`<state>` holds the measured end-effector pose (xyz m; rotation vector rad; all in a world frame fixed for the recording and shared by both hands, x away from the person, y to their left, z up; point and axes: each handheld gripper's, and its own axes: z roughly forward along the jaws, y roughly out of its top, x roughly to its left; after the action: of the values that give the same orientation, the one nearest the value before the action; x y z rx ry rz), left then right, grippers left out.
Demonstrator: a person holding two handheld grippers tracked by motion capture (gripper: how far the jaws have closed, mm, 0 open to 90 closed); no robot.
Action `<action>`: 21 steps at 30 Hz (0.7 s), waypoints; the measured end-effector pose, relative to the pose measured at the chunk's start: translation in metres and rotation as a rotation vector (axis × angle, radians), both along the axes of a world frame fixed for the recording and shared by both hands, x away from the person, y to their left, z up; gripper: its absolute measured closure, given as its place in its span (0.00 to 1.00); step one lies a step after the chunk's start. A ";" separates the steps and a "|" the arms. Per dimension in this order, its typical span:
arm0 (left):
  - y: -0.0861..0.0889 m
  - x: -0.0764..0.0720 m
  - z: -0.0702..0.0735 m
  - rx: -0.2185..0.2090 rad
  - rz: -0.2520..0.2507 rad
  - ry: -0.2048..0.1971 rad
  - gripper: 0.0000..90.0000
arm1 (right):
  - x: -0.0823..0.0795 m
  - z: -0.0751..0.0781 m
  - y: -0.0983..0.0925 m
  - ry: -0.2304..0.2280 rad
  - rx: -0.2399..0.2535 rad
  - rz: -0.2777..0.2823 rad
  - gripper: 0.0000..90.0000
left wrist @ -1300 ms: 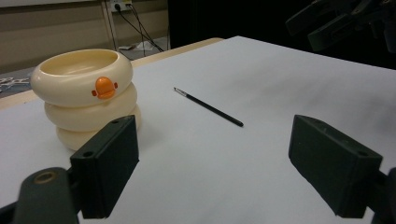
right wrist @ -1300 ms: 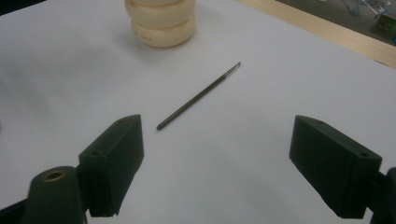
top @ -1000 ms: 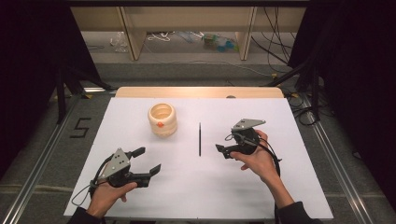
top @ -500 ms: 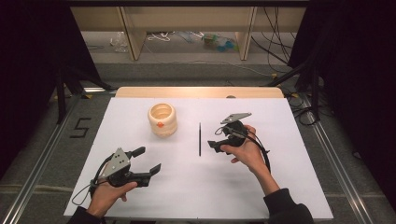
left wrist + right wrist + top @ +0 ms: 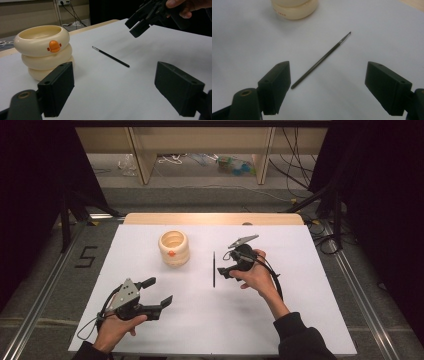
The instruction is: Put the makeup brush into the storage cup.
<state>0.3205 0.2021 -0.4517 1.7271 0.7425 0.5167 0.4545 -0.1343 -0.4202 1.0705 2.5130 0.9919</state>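
Note:
A thin black brush (image 5: 214, 269) lies flat on the white table cover, pointing away from me. A cream pot (image 5: 173, 248) shaped like stacked rings, with an orange mark, stands to its left. My right gripper (image 5: 227, 265) hovers open just right of the brush, tilted down toward it. In the right gripper view the brush (image 5: 322, 60) lies between the wide-open jaws of that gripper (image 5: 332, 90), nearer the left one, with the pot (image 5: 294, 8) beyond. My left gripper (image 5: 159, 292) rests open near the front left. Its own view shows the gripper (image 5: 117, 90), pot (image 5: 42, 50), brush (image 5: 111, 57) and right gripper (image 5: 143, 21).
The white cover (image 5: 310, 300) spans the table, with a wooden strip (image 5: 210, 218) along the far edge. Metal rails (image 5: 45, 285) run along both sides. Shelving and cables (image 5: 220, 162) sit on the floor beyond.
My right gripper has moved left and slightly forward, closing in on the brush and tipping downward. The left gripper, pot and brush have stayed put.

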 end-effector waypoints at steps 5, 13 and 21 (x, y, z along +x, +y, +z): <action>0.000 0.000 0.000 -0.004 0.000 -0.002 0.18 | 0.012 0.000 0.009 0.013 -0.026 -0.008 0.24; 0.000 0.000 0.000 -0.002 -0.002 -0.004 0.18 | 0.020 -0.002 0.015 0.046 -0.048 -0.022 0.25; 0.000 0.000 0.001 0.000 -0.002 -0.004 0.18 | 0.027 -0.003 0.023 0.070 -0.068 -0.020 0.27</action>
<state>0.3205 0.2022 -0.4512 1.7262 0.7375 0.5189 0.4818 -0.1115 -0.4234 1.1264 2.5667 0.8715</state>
